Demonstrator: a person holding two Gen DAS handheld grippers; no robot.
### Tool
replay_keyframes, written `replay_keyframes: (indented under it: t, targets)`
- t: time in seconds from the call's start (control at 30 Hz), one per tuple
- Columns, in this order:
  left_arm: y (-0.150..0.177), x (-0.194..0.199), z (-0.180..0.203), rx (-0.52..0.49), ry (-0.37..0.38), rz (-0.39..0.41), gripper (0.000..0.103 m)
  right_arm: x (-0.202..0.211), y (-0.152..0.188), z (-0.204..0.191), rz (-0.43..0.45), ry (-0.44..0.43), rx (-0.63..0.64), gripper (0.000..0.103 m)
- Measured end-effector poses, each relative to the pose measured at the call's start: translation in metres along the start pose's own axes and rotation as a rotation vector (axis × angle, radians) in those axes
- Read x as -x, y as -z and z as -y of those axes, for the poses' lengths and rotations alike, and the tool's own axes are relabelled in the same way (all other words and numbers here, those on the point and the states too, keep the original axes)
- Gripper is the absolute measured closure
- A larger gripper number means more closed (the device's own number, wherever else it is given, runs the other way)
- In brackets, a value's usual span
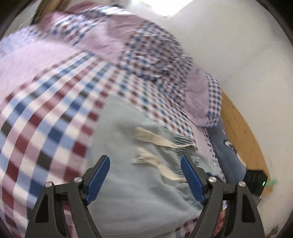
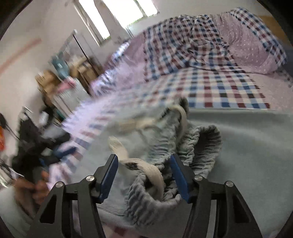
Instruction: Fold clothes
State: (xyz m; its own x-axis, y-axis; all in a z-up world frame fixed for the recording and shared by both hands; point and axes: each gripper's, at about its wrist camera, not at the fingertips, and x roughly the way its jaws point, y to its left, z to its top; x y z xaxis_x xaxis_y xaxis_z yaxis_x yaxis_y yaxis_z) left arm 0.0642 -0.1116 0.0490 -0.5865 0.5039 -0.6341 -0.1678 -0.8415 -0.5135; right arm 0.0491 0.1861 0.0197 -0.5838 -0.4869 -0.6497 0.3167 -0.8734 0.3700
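While both pictures are blurry, no writing can be read on anything.

Close by, the left gripper (image 1: pixel 145 163) has its blue pads spread wide, with nothing between them. Under it lies the pants (image 1: pixel 128 183), a pale blue-grey garment spread on the bed (image 1: pixel 45 119). Cream strings (image 1: pixel 155 140) lie across the cloth just past the pads, running toward the right side of that view.

The right gripper (image 2: pixel 143 165) is also wide open. The puckered waistband (image 2: pixel 183 161) sits between its pads, bunched up in a ring, but the pads do not squeeze it. A cream string (image 2: pixel 155 175) loops through the ring. From the waistband, the rest of the pants stretches off to the right in this view, flat on the bed, so the long way runs left to right there.

Past the pants, the checked sheet (image 2: pixel 219 87) shows red, blue and white squares. Farther back a crumpled quilt (image 2: pixel 192 42) in the same checks is piled up, with a purple dotted pillow (image 2: pixel 247 47) beside it.

Off the bed's left edge stands blurry clutter (image 2: pixel 55 82); I cannot tell what it is. A bright window (image 2: pixel 119 16) is far behind. In the left view, a wooden board (image 1: pixel 241 131) and a dark blue thing (image 1: pixel 228 152) sit beyond the bed.
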Motion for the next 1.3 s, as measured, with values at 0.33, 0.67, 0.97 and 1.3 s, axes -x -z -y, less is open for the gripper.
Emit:
replay_keyframes:
  t: [0.33, 0.67, 0.97, 1.3]
  targets:
    - [0.011, 0.003, -0.071, 0.190, -0.069, -0.097, 0.020, -0.015, 0.018, 0.019, -0.060, 0.040, -0.028, 0.069]
    - [0.025, 0.012, -0.057, 0.154, -0.037, -0.149, 0.020, 0.028, 0.006, 0.025, 0.082, 0.088, -0.076, 0.087]
    - [0.027, 0.004, -0.053, 0.151, -0.039, -0.180, 0.020, 0.017, 0.010, 0.086, -0.033, -0.088, -0.320, 0.034]
    - [0.024, -0.015, -0.041, 0.133, -0.023, -0.197, 0.020, -0.003, 0.016, 0.113, -0.151, -0.198, -0.445, 0.026]
